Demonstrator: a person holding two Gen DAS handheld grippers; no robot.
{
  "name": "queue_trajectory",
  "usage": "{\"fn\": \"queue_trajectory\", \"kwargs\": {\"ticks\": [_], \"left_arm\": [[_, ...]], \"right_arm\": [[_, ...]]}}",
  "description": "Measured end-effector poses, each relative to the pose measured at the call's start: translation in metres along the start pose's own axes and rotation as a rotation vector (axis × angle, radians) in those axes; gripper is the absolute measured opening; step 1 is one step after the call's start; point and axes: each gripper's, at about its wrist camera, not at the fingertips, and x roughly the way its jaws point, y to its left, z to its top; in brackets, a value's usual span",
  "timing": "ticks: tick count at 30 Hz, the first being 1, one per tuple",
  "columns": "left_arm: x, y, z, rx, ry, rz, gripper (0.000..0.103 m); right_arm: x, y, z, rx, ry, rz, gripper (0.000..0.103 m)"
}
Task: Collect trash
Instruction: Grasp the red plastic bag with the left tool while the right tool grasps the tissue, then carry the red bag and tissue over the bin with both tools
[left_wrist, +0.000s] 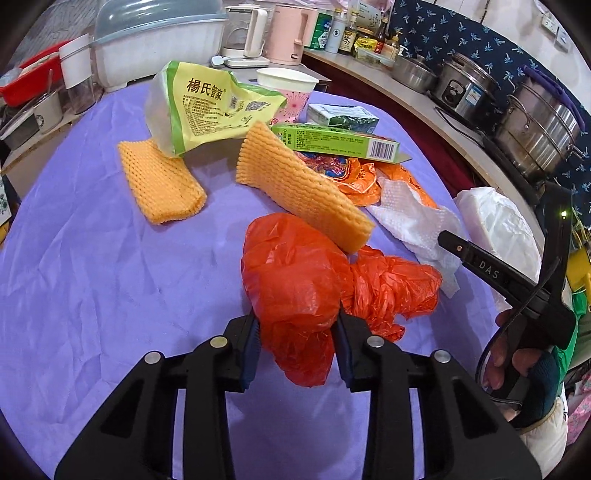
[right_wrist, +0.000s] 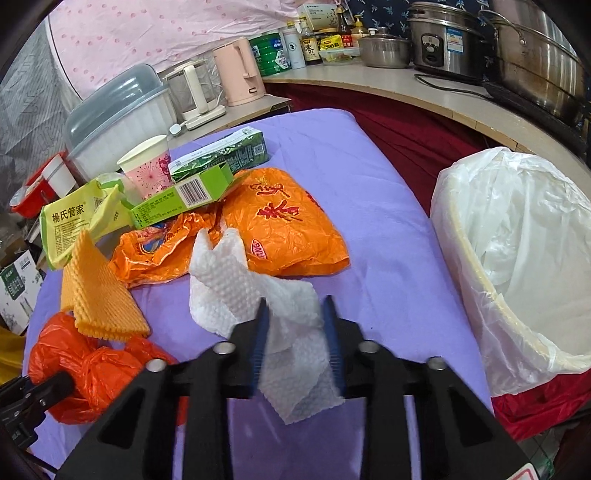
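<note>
Paper towel near lined bin's rim

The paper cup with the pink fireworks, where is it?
The paper cup stands at the far end of the purple table, left in the right wrist view, between the yellow-green packet and the green boxes.

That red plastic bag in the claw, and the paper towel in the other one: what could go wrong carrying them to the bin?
The red plastic bag lies under the orange foam net; lifting may drag the net along. The paper towel hangs loose from the right claw and might slip out before reaching the lined trash bin.
</note>
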Motion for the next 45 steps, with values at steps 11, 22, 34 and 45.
{"fn": "queue_trajectory", "kwargs": {"ticks": [11, 22, 34, 45], "left_arm": [[-0.023, -0.01, -0.004, 0.014, -0.037, 0.001, 0.032], [-0.07, -0.046, 0.002, 0.073, -0.123, -0.027, 0.032], [-0.09, -0.122, 0.026, 0.192, -0.184, -0.086, 0.032], [-0.063, -0.221, 0.053, 0.308, -0.189, -0.177, 0.032]], "right_arm": [[-0.05, 0.002, 0.003, 0.01, -0.087, 0.027, 0.003], [-0.124, -0.018, 0.027, 0.033, -0.222, 0.009, 0.003], [-0.191, -0.077, 0.05, 0.092, -0.353, -0.082, 0.003], [-0.205, -0.151, 0.072, 0.174, -0.369, -0.158, 0.003]]}}
